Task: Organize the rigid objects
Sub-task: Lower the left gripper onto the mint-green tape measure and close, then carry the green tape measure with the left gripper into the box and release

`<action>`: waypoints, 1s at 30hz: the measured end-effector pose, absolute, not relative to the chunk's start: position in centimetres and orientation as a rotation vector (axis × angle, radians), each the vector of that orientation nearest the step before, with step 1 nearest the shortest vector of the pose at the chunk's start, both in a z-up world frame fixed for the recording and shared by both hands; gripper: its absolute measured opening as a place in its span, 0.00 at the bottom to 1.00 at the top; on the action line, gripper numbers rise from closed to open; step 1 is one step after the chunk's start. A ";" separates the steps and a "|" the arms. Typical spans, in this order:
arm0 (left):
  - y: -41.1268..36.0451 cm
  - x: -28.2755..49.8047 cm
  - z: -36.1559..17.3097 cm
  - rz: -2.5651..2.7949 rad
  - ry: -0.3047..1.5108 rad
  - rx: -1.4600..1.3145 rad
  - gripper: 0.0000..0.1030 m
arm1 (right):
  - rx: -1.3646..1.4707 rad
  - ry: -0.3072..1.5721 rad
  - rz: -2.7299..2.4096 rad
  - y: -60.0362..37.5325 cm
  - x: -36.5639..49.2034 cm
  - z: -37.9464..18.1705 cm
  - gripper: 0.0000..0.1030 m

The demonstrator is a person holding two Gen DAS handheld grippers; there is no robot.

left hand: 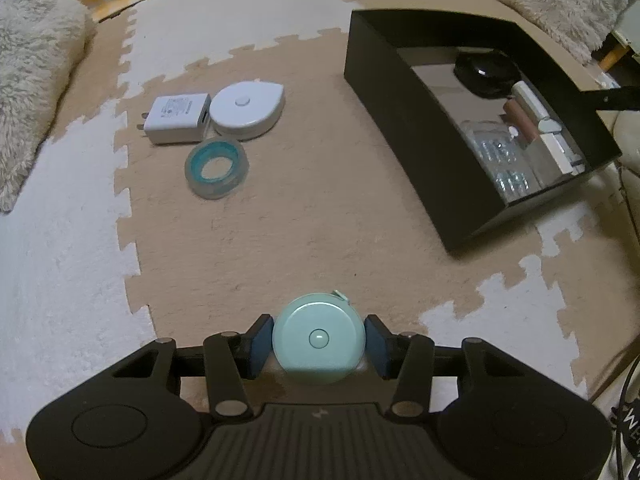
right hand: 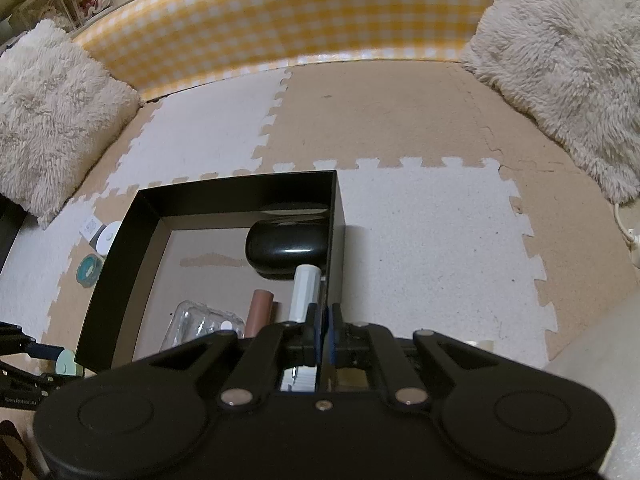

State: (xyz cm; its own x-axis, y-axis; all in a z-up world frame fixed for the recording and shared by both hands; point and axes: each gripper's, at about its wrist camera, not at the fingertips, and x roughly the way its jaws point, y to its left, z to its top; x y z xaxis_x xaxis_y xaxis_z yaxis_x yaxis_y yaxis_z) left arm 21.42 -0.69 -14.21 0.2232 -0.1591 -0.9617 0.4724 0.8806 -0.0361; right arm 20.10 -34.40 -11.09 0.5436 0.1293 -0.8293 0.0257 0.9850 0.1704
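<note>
Left gripper (left hand: 319,342): bottom centre, blue pads pressed on both sides of the tape measure (left hand: 319,340), a mint-green round disc with a centre button.
Right gripper (right hand: 325,326): jaws closed on the black box's (right hand: 240,196) right wall.
Box contents: one black case (right hand: 286,248), one white marker (right hand: 305,292), one brown tube (right hand: 259,312), one clear packet (right hand: 200,324).
Mat (left hand: 260,248), upper left: one charger (left hand: 176,118), one white disc (left hand: 248,108), one tape roll (left hand: 216,168).

Left wrist view close above the foam mat (left hand: 280,220), facing steeply down, black box (left hand: 384,92) at two o'clock, right wrist view close over that box (right hand: 120,272), angled down toward the far checked cushion (right hand: 280,28), both sharing box and mat.
</note>
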 end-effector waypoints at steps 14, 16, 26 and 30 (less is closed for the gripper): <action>-4.2 20.2 -7.4 -0.593 0.978 0.124 0.49 | 0.167 0.996 0.061 -34.4 20.1 -11.1 0.04; -5.4 20.2 -7.0 -0.615 0.953 0.139 0.49 | 0.165 0.996 0.061 -34.4 20.1 -11.1 0.04; -10.0 20.4 -8.7 -0.671 0.906 0.312 0.49 | 0.163 0.996 0.060 -34.3 20.1 -11.1 0.04; -9.9 20.8 -9.2 -0.679 0.893 0.314 0.49 | 0.162 0.996 0.060 -34.3 20.1 -11.1 0.04</action>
